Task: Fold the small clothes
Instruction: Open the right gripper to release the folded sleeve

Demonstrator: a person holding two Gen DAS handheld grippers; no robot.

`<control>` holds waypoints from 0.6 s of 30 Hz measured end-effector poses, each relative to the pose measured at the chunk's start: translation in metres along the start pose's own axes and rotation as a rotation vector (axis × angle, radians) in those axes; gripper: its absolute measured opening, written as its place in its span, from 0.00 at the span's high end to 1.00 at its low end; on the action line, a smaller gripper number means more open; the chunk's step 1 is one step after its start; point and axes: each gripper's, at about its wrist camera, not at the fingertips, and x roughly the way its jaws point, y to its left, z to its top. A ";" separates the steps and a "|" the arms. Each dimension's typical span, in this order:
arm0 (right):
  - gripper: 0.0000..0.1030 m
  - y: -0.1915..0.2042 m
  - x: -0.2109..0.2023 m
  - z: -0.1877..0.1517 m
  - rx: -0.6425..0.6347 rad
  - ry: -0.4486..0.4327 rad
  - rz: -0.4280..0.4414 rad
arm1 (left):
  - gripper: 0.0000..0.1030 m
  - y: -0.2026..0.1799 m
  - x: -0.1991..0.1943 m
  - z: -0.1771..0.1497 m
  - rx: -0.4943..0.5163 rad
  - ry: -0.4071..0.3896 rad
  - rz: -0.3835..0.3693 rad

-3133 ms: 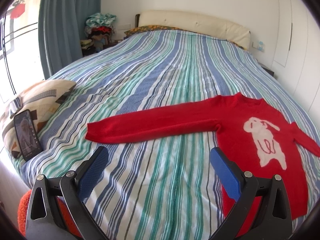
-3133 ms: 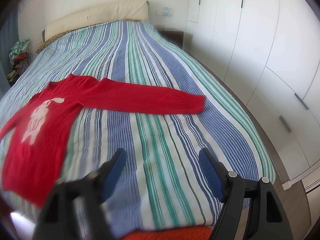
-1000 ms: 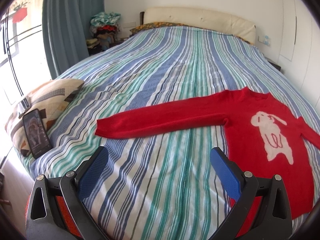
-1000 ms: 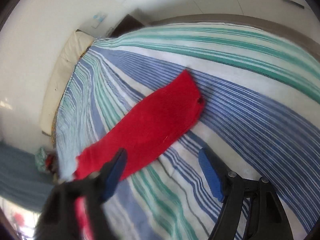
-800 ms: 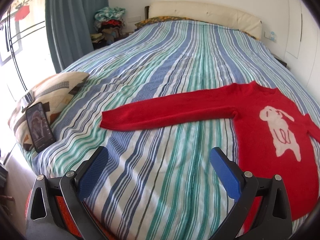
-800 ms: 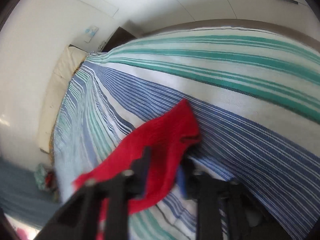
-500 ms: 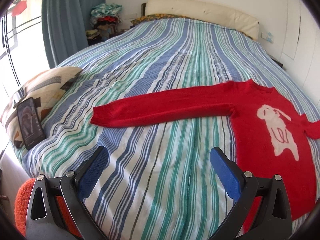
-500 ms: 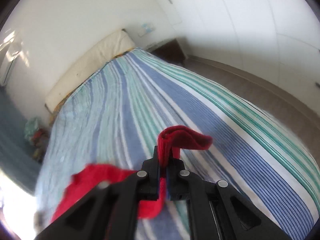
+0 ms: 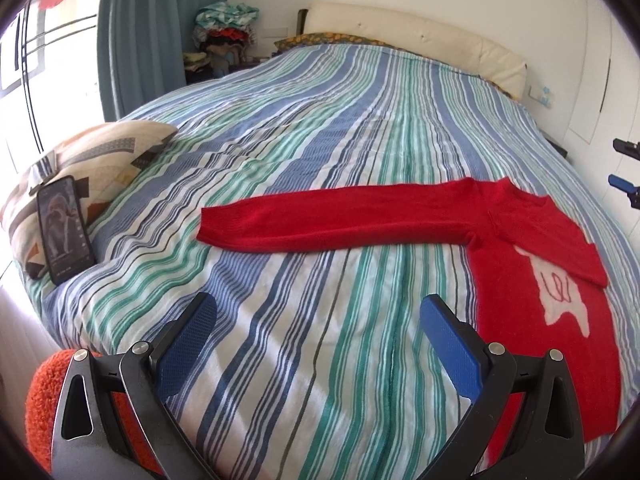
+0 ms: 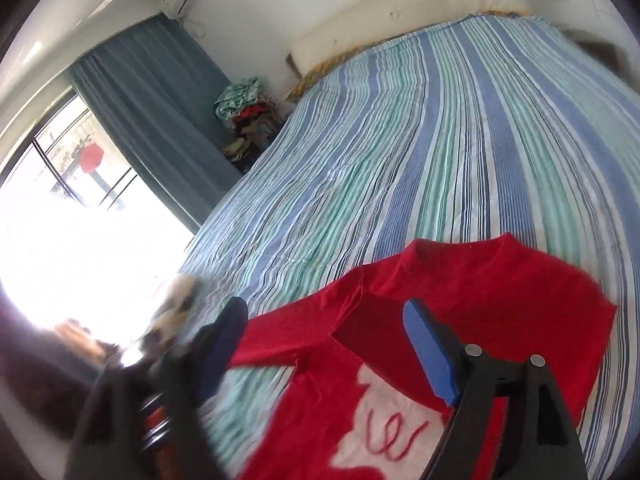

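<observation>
A small red sweater with a white animal figure lies flat on the striped bed. Its left sleeve stretches out to the left. Its right sleeve is folded across the chest, over the top of the white figure. My left gripper is open and empty, above the near bed edge, short of the left sleeve. My right gripper is open and empty, just above the sweater's chest. Its blue tips also show at the right edge of the left wrist view.
A patterned pillow with a phone leaning on it sits at the bed's left edge. A pile of clothes stands by the curtain at the back. The headboard is far off.
My right gripper, shut on the right sleeve's cuff half a second ago, has carried it over the chest, let go and opened. The left gripper has hardly moved.
</observation>
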 end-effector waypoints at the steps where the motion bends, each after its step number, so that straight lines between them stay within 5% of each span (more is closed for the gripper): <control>1: 0.22 -0.004 -0.004 -0.006 0.006 -0.005 -0.006 | 0.01 0.000 0.001 0.000 -0.001 0.002 -0.006; 5: 0.22 -0.039 -0.043 -0.032 0.003 -0.010 -0.142 | 0.01 -0.006 0.006 0.000 0.006 0.019 -0.029; 12: 0.22 -0.121 -0.114 -0.136 0.013 0.053 -0.531 | 0.01 -0.024 0.010 -0.007 0.076 0.046 -0.038; 18: 0.22 -0.129 -0.152 -0.210 0.031 -0.014 -0.657 | 0.01 -0.033 0.022 -0.014 0.119 0.083 -0.026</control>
